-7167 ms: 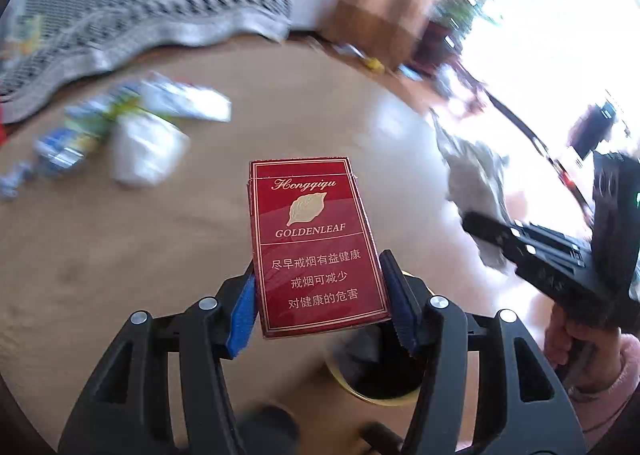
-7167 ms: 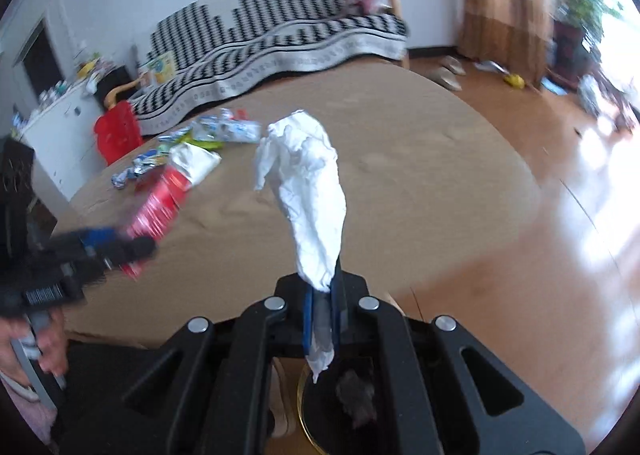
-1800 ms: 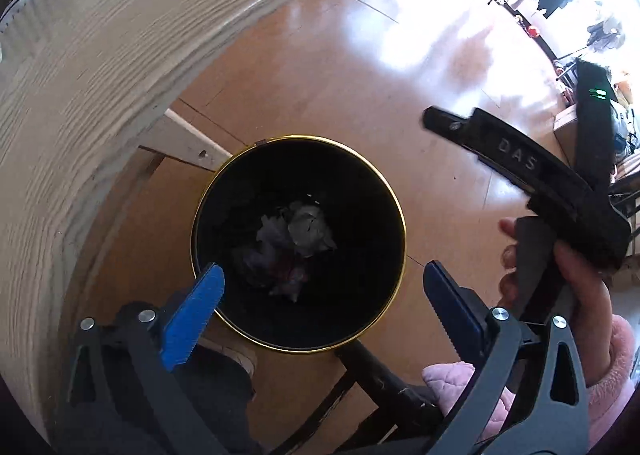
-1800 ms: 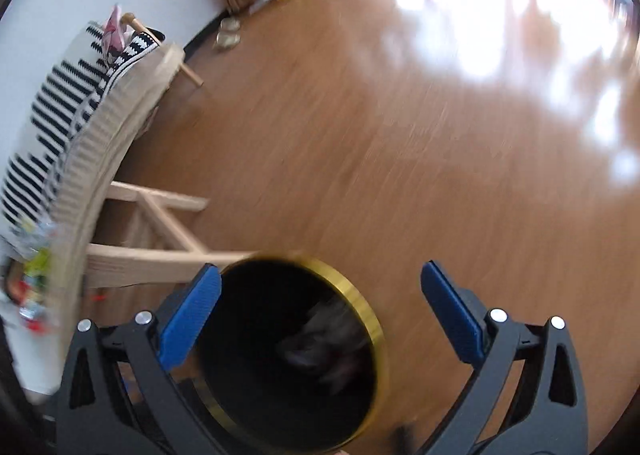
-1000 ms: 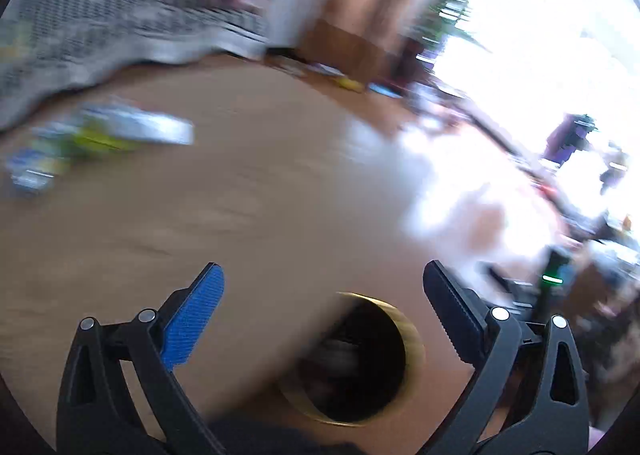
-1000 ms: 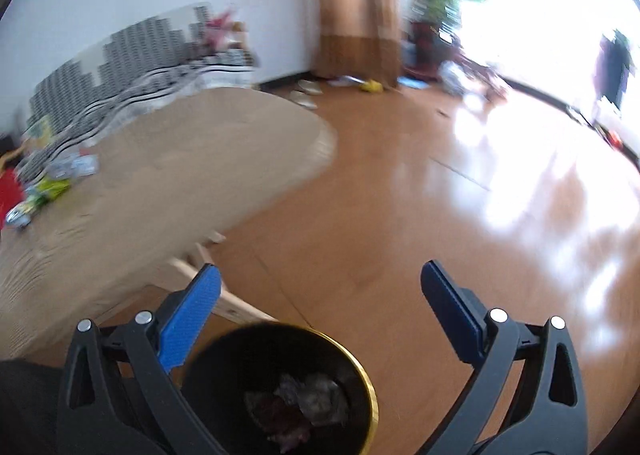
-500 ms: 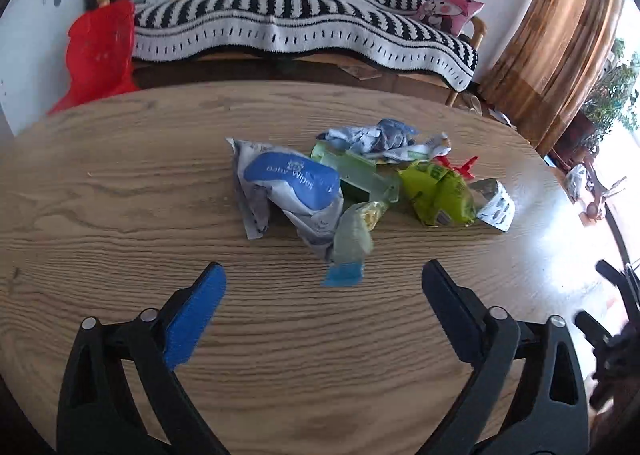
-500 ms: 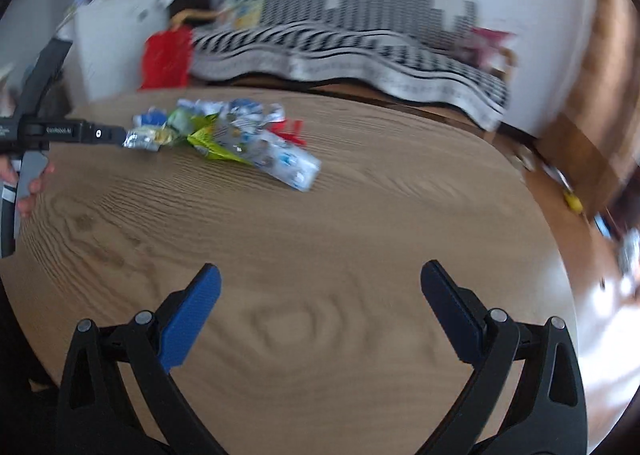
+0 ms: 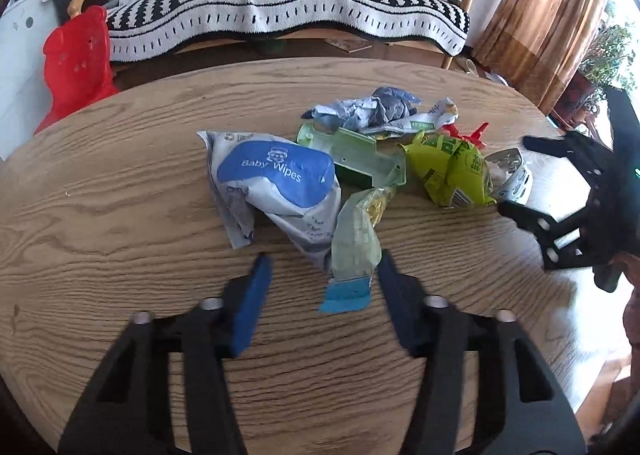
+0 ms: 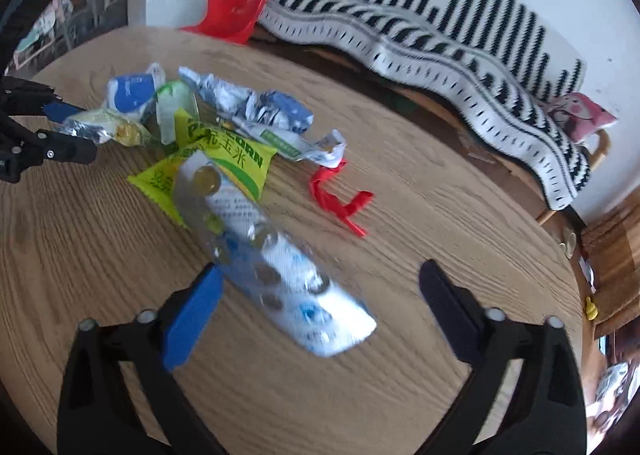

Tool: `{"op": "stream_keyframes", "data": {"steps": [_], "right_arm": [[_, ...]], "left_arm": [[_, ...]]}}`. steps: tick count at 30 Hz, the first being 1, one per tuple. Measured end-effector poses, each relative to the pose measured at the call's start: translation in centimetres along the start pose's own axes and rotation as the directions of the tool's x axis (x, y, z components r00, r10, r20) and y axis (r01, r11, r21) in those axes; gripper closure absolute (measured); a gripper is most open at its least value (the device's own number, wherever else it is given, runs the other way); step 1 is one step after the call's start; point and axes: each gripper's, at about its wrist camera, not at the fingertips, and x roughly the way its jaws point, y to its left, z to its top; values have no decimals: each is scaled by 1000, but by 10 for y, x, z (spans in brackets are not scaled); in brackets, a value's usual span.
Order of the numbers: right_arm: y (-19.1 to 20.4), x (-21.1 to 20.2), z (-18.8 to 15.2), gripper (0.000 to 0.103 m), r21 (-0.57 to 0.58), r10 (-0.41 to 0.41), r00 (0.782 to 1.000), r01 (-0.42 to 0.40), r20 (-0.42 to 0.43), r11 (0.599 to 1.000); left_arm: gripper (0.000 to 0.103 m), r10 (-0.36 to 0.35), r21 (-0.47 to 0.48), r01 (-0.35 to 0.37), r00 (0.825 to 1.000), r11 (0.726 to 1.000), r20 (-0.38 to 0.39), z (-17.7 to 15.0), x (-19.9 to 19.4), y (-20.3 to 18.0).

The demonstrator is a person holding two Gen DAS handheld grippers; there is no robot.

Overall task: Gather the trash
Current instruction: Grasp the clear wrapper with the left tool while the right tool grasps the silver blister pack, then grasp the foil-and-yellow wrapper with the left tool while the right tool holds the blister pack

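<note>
Pick-up step: the left gripper (image 9: 320, 275) is closing around the pale green plastic wrapper (image 9: 354, 243) on the wooden counter (image 9: 120, 215); the right gripper (image 10: 320, 287) is closing around the silver foil packet (image 10: 296, 287). Next, both must pinch firmly, I think.

My table (image 9: 120, 223): wood, matt, strong open grain; baby wipes pack (image 9: 276, 183) is soft plastic film, slightly glossy; pale green wrapper (image 9: 356, 243) thin translucent film; yellow-green popcorn bag (image 10: 224, 159) glossy printed plastic; silver pouch (image 10: 296, 287) at the near edge shiny foil; my gripper pads (image 9: 250, 307) matt blue, ribbed.
</note>
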Motion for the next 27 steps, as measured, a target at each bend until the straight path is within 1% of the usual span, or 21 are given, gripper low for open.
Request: {"op": "stream_keyframes", "data": {"steps": [1, 2, 3, 4, 7, 11, 14, 16, 17, 19, 21, 22, 24, 25, 27], "right_arm": [[-2, -1, 0, 43, 26, 22, 1000, -23, 8, 999], [-3, -2, -1, 51, 52, 21, 1000, -22, 8, 998], [-3, -4, -3, 60, 57, -4, 1000, 3, 15, 998], [-4, -6, -6, 65, 75, -15, 1000, 14, 20, 997], [-9, -13, -16, 67, 159, 4, 1000, -8, 24, 987], [-10, -22, -29, 70, 264, 33, 999, -36, 16, 964], [-8, -31, -38, 70, 309, 24, 1000, -28, 16, 951], [-4, -37, -43, 71, 347, 29, 999, -38, 33, 937], [-3, -40, -47, 71, 369, 35, 998, -48, 43, 928], [-3, -49, -52, 71, 425, 50, 996, -79, 79, 902], [5, -62, -58, 71, 455, 38, 992, -90, 121, 886], [8, -72, -62, 71, 473, 21, 987, -95, 159, 876], [12, -84, -72, 71, 529, 9, 974, -130, 225, 838], [15, -87, -80, 71, 566, 2, 968, -149, 252, 811], [22, -86, -94, 71, 614, -19, 966, -148, 258, 776]], "left_arm": [[77, -3, -7, 3, 1000, 1000, 0, 0, -2, 0], [84, -12, -13, 12, 1000, 1000, 0, 0, -2, 1], [85, -20, -15, 20, 1000, 1000, 2, -1, -4, 0], [88, -21, -13, 21, 1000, 1000, 3, -2, -5, 0], [89, -29, -15, 29, 1000, 999, 8, -6, -8, -2], [89, -64, -38, 64, 998, 997, 13, -8, -11, -2], [89, -86, -54, 86, 996, 995, 10, -9, -11, -1], [89, -100, -63, 100, 995, 993, 8, -10, -10, 0], [94, -109, -66, 109, 994, 992, 2, -10, -8, 1], [103, -134, -68, 134, 991, 989, 3, -10, -8, 1], [103, -145, -52, 147, 989, 988, 25, -10, -14, -2], [103, -148, -36, 149, 988, 988, 40, -10, -18, -4], [103, -146, -18, 147, 988, 989, 52, -11, -21, -7], [103, -145, -15, 146, 988, 989, 48, -12, -20, -8], [103, -151, -19, 151, 988, 988, 37, -13, -17, -8]]}}
